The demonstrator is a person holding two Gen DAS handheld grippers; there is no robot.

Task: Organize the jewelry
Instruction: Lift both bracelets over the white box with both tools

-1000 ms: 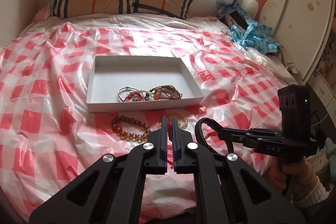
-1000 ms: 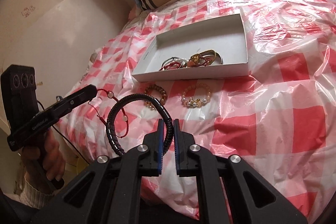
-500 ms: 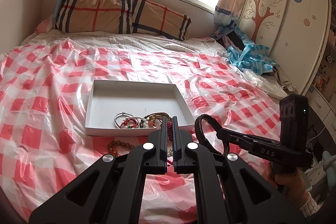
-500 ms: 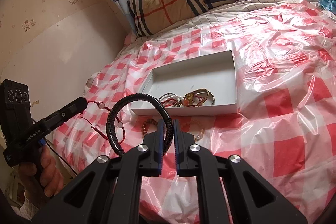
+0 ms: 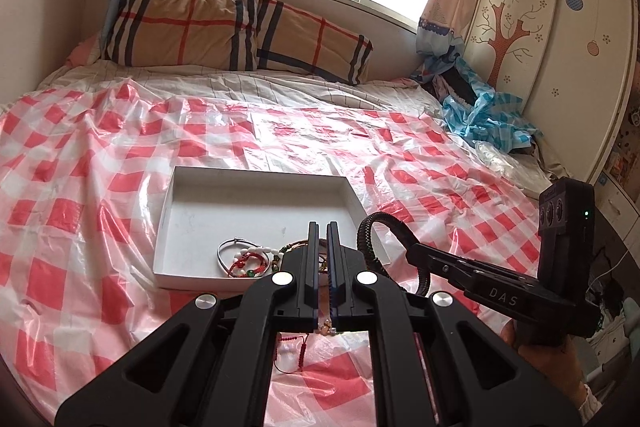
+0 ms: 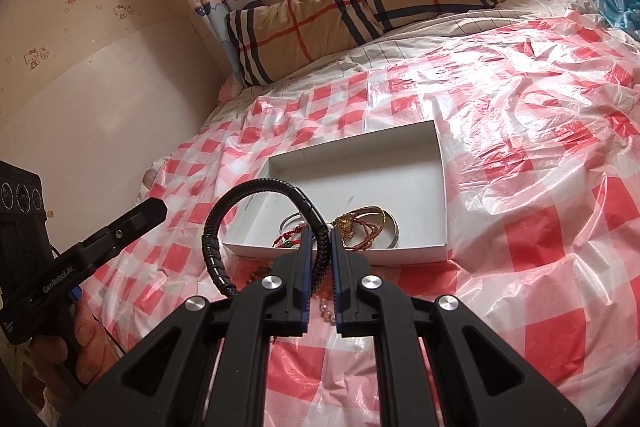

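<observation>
My right gripper (image 6: 319, 231) is shut on a black braided bracelet (image 6: 256, 187), whose loop stands up to the left of the fingers. The same gripper (image 5: 412, 251) and black bracelet (image 5: 366, 227) show at the right of the left wrist view. My left gripper (image 5: 322, 227) is shut on a red cord bracelet (image 5: 296, 341) that dangles beneath its fingers. In the right wrist view the left gripper (image 6: 157, 207) hovers left of the white box (image 6: 442, 187). The box (image 5: 256, 171) holds several bracelets (image 5: 244, 259), among them gold bangles (image 6: 370, 227). Both grippers hang above the box's near edge.
Two beaded bracelets (image 6: 326, 311) lie on the red-checked plastic sheet (image 5: 80, 211) in front of the box, mostly hidden by my fingers. Plaid pillows (image 5: 224, 31) line the headboard. A blue checked bag (image 5: 484, 115) and a wardrobe (image 5: 560, 27) stand at the right. A wall (image 6: 80, 87) runs along the left.
Both grippers have risen and tipped upward, so the box sits lower in both views. The beaded bracelets on the sheet have slipped behind the fingers. Both grips are unchanged.
</observation>
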